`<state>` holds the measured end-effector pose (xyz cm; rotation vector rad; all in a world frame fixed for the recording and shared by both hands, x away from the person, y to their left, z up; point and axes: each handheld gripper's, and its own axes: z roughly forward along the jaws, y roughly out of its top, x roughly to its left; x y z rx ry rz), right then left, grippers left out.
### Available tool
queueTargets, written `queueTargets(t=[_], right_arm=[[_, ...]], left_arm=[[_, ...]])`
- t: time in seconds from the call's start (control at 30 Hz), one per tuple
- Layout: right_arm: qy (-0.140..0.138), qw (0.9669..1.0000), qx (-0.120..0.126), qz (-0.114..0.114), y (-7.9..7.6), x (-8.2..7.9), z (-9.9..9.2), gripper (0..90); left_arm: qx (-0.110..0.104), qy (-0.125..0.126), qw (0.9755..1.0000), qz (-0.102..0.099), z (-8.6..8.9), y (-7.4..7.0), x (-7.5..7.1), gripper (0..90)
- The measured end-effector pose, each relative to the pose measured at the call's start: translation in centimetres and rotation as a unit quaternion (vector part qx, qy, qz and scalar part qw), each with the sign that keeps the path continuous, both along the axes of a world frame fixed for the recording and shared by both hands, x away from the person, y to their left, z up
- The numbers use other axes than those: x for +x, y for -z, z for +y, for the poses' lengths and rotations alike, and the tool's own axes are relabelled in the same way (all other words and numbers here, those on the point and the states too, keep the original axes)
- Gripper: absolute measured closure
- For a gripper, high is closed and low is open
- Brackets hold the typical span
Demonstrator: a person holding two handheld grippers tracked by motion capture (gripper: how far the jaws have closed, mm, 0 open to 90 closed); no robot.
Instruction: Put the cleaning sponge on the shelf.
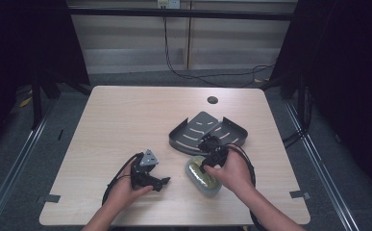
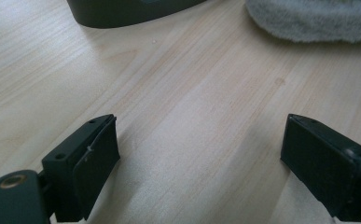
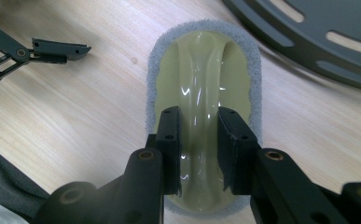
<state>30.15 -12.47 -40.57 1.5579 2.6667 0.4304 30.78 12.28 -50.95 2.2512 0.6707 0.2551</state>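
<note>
1. Nearest the person, the right gripper has its jaws pinched on the raised ridge of a scrubbing pad — an oval, yellow-green plastic handle with a grey fuzzy pad under it. The pads press on both flanks of that ridge, at the end closer to the hand.
2. The scrubbing pad lies flat on the table, near its front edge and right of centre, just in front of a dark slotted metal plate.
3. Handling, as I judge it: the piece looks light. The plastic top is stiff and glossy, so it may slip if the grip is loose — the waisted ridge is the right place to hold, since it narrows where the jaws sit. The fuzzy underside is soft and gives no firm purchase, so its rim is a poor hold.
4. A grip nearer the middle of the ridge would probably keep the pad level when lifted; held towards one end, the far end may droop.
5. To the left, the left gripper rests low over bare wood, its jaws spread wide with nothing between them.
6. Farthest off, the metal plate looks rigid and heavier.
</note>
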Motion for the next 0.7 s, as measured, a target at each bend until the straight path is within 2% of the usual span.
queueTargets(t=[0.23, 0.37, 0.7], right_arm=[[-0.017, 0.9998, -0.008, -0.005, -1.4, 0.3, -0.6, 72.4], [-0.036, 0.9992, -0.014, -0.013, -2.2, 0.4, -0.7, 72.4], [-0.055, 0.9982, -0.017, -0.017, -4.2, 1.2, -1.1, 72.4]], left_arm=[[0.002, 0.001, 1.0000, 0.001, 0.0, 0.0, 0.0, 10.7], [0.001, 0.000, 1.0000, 0.002, 0.0, 0.0, 0.0, 10.6], [0.002, 0.000, 1.0000, 0.002, 0.0, 0.0, 0.0, 10.7]])
